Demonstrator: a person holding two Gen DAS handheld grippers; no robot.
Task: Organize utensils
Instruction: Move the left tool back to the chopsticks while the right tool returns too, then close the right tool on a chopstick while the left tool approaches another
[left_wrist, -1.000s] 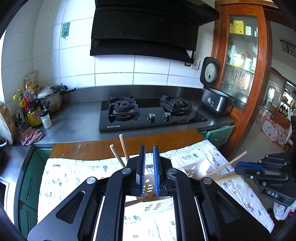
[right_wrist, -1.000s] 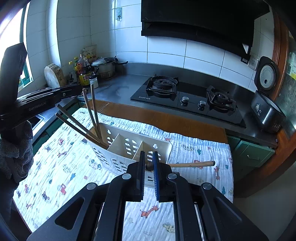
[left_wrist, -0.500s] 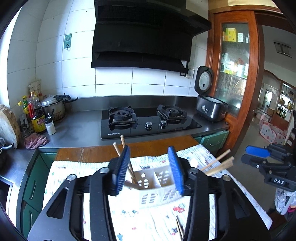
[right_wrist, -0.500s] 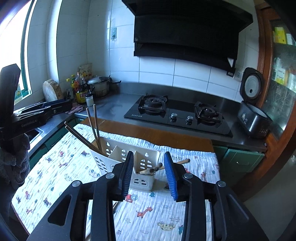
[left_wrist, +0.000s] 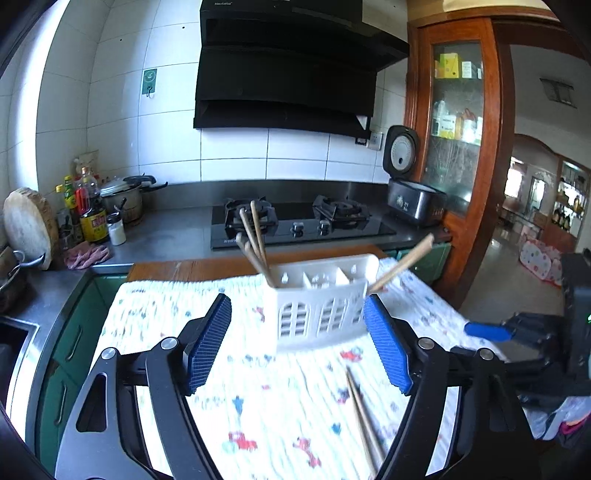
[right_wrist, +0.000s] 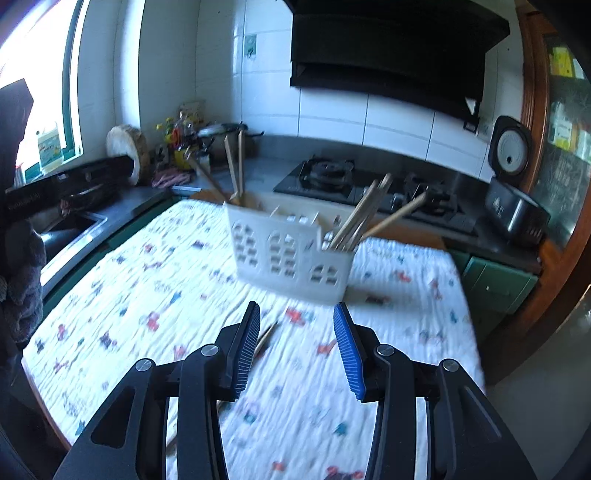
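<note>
Both jaws just opening, left hand-held gripper (left_wrist: 297, 345) spread, right hand-held gripper (right_wrist: 295, 352) too (nothing between), chopsticks (right_wrist: 364, 218) in caddy (right_wrist: 288, 254)

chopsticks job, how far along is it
Mostly done: wooden chopsticks stand in one end compartment of the white slotted plastic holder, and another bunch leans in the opposite end. In hand: nothing; the left tongs and right tongs have just been opening and are empty. Left: the loose pair of chopsticks lying on the printed cloth.
</note>
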